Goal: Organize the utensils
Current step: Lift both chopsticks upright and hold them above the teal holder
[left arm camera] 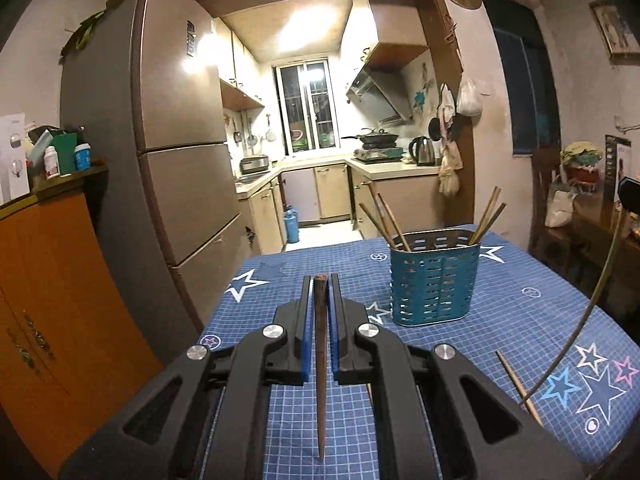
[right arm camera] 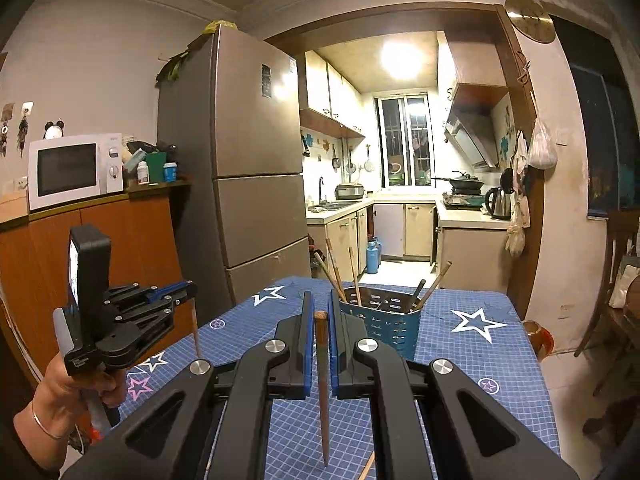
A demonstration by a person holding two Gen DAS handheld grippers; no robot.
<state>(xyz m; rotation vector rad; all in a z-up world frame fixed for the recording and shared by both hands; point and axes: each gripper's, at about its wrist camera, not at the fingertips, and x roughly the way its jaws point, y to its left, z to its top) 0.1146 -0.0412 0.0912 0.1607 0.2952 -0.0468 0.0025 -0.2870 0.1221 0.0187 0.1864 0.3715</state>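
Observation:
In the left wrist view my left gripper [left arm camera: 320, 280] is shut on a dark brown chopstick [left arm camera: 320, 368] that hangs point down between the pads. Ahead and to the right, a blue perforated utensil holder [left arm camera: 434, 280] stands on the table with several chopsticks leaning in it. My right gripper [right arm camera: 320, 298] is likewise shut on an upright brown chopstick [right arm camera: 323, 384], with the holder [right arm camera: 384, 320] just beyond its fingertips. The right wrist view also shows the left gripper [right arm camera: 191, 290] held by a hand at the left, its chopstick [right arm camera: 195, 328] dangling.
The table carries a blue checked cloth with stars [left arm camera: 520, 320]. A loose chopstick [left arm camera: 518, 388] lies on it near the front right. A fridge [left arm camera: 176, 152] and an orange cabinet [left arm camera: 52, 300] stand left of the table. A wooden chair [right arm camera: 612, 280] stands at the right.

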